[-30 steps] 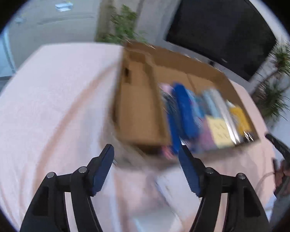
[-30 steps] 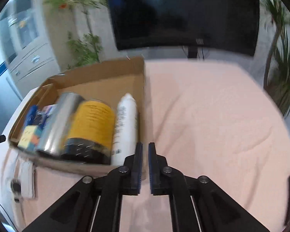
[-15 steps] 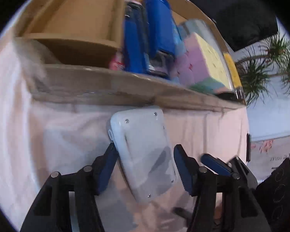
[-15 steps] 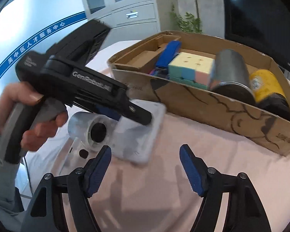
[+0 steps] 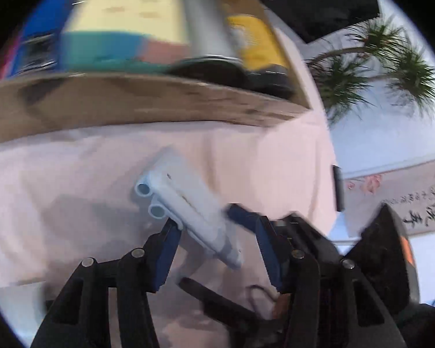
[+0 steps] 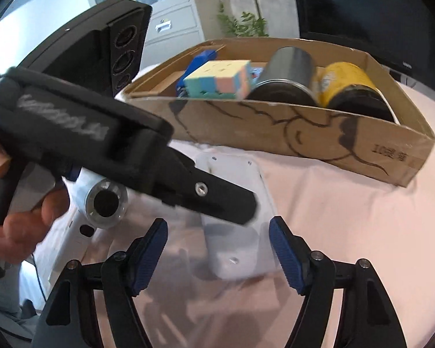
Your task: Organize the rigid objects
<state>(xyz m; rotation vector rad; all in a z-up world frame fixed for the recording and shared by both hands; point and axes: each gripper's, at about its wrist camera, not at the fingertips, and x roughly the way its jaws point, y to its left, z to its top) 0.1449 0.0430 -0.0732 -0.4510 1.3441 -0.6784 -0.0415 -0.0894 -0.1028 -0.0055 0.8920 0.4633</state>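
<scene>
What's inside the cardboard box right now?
In the brown cardboard box: a pastel puzzle cube, a silver can, a yellow can and a blue item behind the cube. The floor beneath them is hidden.

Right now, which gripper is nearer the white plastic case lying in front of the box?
Left. The left gripper has the white plastic case between its open fingers. The right gripper is open just behind its near end, not around it.

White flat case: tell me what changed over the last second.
The left gripper swung down from the cardboard box onto the white flat case, tilting it up between its fingers. The right gripper opened and turned toward it. The box's contents stayed put.
</scene>
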